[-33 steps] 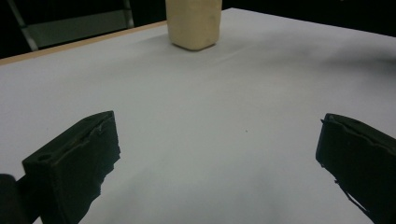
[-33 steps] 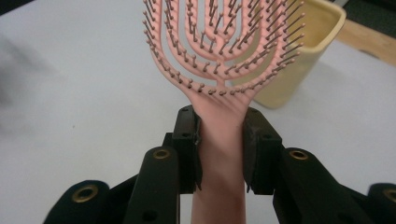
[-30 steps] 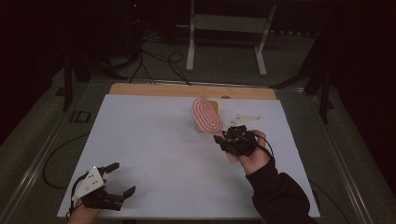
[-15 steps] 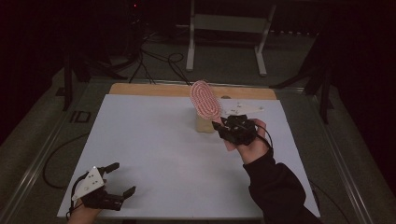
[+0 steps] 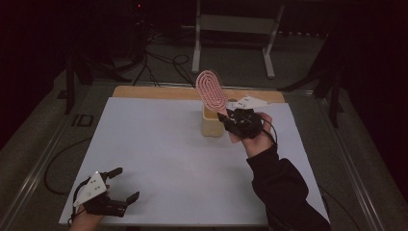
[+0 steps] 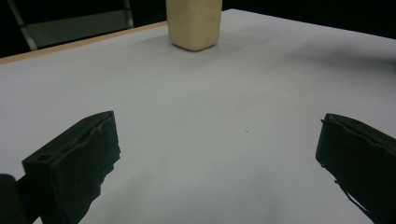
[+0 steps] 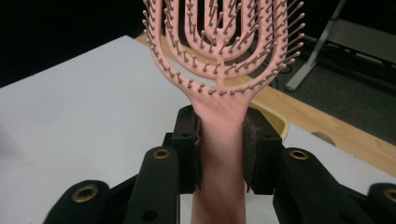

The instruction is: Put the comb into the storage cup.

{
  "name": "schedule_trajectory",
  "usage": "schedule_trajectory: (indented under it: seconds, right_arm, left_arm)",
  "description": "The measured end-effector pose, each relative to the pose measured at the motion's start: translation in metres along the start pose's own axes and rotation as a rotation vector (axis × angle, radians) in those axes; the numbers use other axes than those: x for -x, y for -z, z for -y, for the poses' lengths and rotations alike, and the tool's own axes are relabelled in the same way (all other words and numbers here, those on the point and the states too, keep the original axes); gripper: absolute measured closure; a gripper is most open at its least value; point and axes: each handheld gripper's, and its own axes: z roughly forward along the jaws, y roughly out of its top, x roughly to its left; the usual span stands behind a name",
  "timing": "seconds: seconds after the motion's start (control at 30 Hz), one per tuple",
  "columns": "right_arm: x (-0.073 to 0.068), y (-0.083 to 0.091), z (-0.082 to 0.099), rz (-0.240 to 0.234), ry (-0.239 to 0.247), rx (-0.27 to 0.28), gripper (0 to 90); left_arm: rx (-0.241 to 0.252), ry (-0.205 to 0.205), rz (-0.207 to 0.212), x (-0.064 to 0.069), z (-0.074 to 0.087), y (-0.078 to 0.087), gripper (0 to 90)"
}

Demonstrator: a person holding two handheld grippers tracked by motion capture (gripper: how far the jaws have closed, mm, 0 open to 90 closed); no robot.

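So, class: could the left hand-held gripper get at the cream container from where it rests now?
Probably yes. The left hand-held gripper has open, empty jaws, and bare white table lies between it and the container. The hairbrush, held by the right hand-held gripper, hovers above it, though.

Right gripper [image 5: 226, 117] is up off the table, forearm stretched forward, jaws clamped on a brush [image 5: 210, 90] handle. Left gripper [image 5: 122, 184] sits low at the near edge, jaws spread wide, nothing between them.

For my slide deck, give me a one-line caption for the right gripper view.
Right gripper clamped on the handle of a pink vented hairbrush, bristle head raised above the white table.
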Motion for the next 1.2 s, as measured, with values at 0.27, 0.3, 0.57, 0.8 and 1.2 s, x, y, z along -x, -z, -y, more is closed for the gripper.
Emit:
schedule_trajectory:
  seconds: [0.27, 0.3, 0.57, 0.8, 1.2]
  right_arm:
    - [0.009, -0.012, -0.01, 0.013, -0.017, 0.039, 70.5]
    - [0.01, -0.013, -0.011, 0.013, -0.019, 0.045, 70.5]
    - [0.02, -0.029, -0.021, 0.003, -0.048, 0.077, 70.4]
    - [0.028, -0.04, -0.026, -0.012, -0.038, 0.132, 70.4]
    - [0.041, -0.068, -0.029, -0.044, -0.036, 0.187, 70.5]
  left_arm:
    - [-0.002, -0.001, 0.0, 0.0, 0.0, 0.0, 0.0]
    - [-0.002, -0.002, 0.0, 0.0, 0.0, 0.0, 0.0]
    - [0.001, 0.0, 0.002, 0.0, 0.0, 0.0, 0.0]
    - [0.001, 0.002, 0.003, -0.001, 0.0, 0.0, 0.0]
    - [-0.001, 0.005, 0.005, -0.001, 0.001, 0.0, 0.0]
